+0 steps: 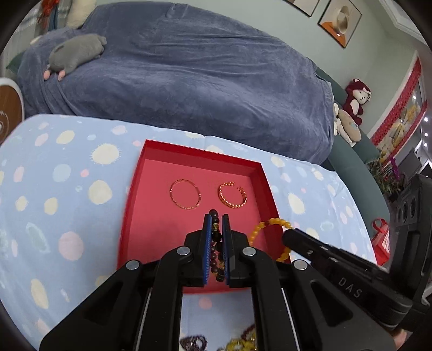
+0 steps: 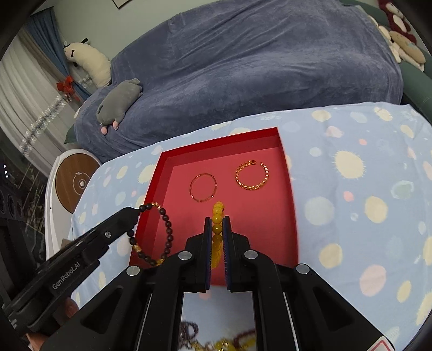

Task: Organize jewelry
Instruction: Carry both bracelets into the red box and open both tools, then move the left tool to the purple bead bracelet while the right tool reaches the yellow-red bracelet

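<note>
A dark bead bracelet [image 1: 216, 243] is pinched in the left hand-held gripper [image 1: 216, 220], an amber bead bracelet [image 2: 217, 229] in the right hand-held gripper [image 2: 217, 221]. Both are held over the near end of the red tray [image 1: 199, 152]; two gold bangles lie beyond, at its far end.

- Blanket [image 1: 189, 81]: blue-grey, draped over the sofa.
- Grey plush [image 1: 74, 55]: lies on the blanket.
- Spotted cloth [image 2: 364, 189]: pale blue, covers the table.
- Red plush [image 1: 357, 98]: sits near the wall.
- Framed picture [image 1: 340, 21]: hangs on the wall.
- Curtain [image 2: 24, 91]: white, tied back.
</note>
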### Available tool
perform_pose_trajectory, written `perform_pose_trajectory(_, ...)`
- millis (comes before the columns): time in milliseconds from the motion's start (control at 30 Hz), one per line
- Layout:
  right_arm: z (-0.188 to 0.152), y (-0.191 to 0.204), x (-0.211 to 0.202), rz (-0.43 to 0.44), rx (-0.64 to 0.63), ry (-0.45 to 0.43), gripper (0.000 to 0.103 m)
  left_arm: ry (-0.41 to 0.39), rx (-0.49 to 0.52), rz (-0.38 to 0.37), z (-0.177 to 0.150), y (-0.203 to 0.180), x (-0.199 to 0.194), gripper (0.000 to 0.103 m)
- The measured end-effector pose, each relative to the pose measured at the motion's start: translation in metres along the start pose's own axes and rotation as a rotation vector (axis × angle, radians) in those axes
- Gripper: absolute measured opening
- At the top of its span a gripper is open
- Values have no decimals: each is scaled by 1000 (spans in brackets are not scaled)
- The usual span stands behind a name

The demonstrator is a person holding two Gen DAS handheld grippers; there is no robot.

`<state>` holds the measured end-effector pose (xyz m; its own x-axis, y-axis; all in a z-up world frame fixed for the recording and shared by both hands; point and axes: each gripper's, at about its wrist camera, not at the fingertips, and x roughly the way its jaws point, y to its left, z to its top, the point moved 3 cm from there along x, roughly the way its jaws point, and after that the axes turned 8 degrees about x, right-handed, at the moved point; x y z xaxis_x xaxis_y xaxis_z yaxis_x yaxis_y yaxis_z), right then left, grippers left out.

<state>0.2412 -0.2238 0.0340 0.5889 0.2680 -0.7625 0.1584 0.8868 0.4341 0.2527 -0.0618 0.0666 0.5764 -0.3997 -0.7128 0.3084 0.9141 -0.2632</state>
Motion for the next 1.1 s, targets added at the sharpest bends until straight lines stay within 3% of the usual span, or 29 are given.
perform_pose_trajectory(133, 9, -3, 37, -3, 27, 45, 8, 35, -44, 19, 4, 17, 33, 7)
perform_pose_trajectory(367, 15, -16, 74, -92, 7, 77, 9, 84, -61, 49, -1, 35, 70, 7)
perform_pose_trajectory(400, 16, -19, 74, -116, 3, 64, 11, 89, -67, 54, -2, 38, 72, 9)
perform_pose_trajectory(433, 16, -21, 72, -128, 2, 57, 14, 91, -69, 64, -3, 39, 73, 18)
perform_pose_trajectory(533, 17, -31, 62, -135, 18, 23, 15, 49, -65, 114, -4, 44, 64, 50)
perform_pose_trajectory(600, 14, -36, 51, -126, 28, 7, 15, 22, -77, 149, -6, 48, 53, 59)
perform_pose_trajectory(800, -11, -45, 11, -120, 11, -24, 15, -2, -77, 171, -25, 53, 17, 62)
perform_pose_trajectory(967, -46, -55, -14, -110, 37, 8, 15, 24, -30, 199, -61, 48, -13, 64)
perform_pose_trajectory(1100, -77, -61, -24, -120, 46, 42, 15, 77, -36, 175, -97, 44, -27, 64)
